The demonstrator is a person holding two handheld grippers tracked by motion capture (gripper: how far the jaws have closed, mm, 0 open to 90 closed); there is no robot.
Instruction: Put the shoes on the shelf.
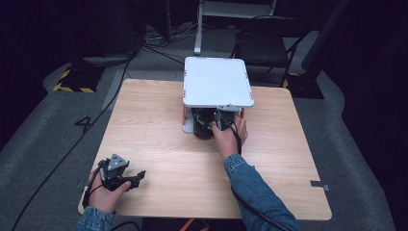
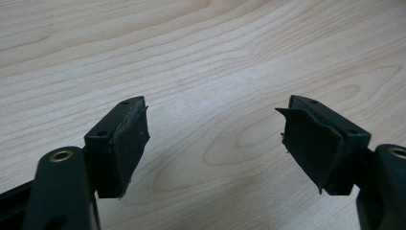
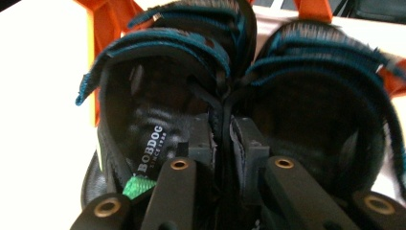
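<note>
A pair of black shoes with blue straps [image 1: 203,127] stands under the white shelf [image 1: 217,82] at the far middle of the wooden table [image 1: 159,125]. My right gripper [image 1: 218,120] reaches in beneath the shelf's front edge. In the right gripper view its jaws [image 3: 222,139] pinch the touching inner collars of the left shoe [image 3: 143,120] and the right shoe [image 3: 316,110]. My left gripper [image 1: 138,176] lies near the table's front left corner. It is open [image 2: 215,139], with bare wood between its pads.
The shelf rests on orange posts [image 3: 107,19] beside the shoes. A dark chair [image 1: 262,43] and cables [image 1: 110,96] lie on the floor beyond the table. Bare tabletop [image 1: 159,144] stretches between the two hands.
</note>
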